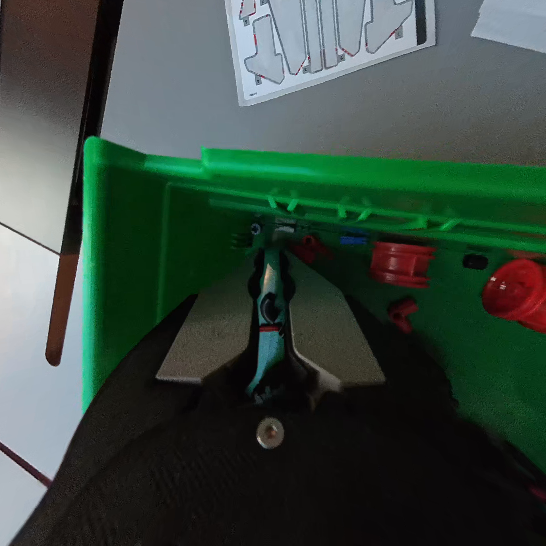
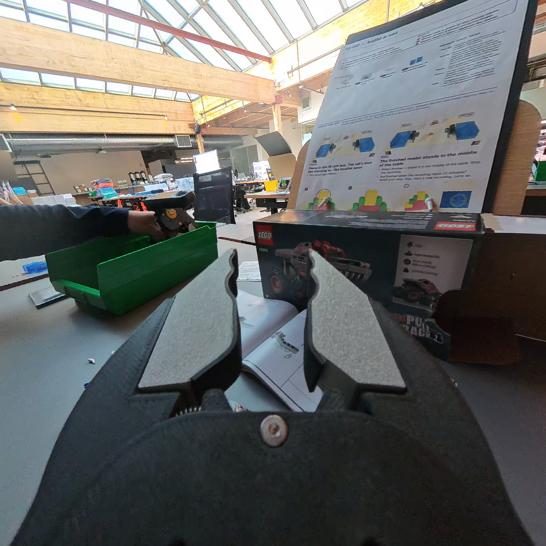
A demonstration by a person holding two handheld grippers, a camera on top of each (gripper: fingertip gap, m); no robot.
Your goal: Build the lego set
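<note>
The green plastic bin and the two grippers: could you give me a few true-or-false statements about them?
1. The left gripper is shut on a light teal lego piece. True.
2. The right gripper holds a red wheel. False: it is open and holds nothing.
3. Red plastic wheel hubs lie inside the green plastic bin. True.
4. The open instruction booklet lies inside the bin. False: it lies on the grey table, before the black lego box.
</note>
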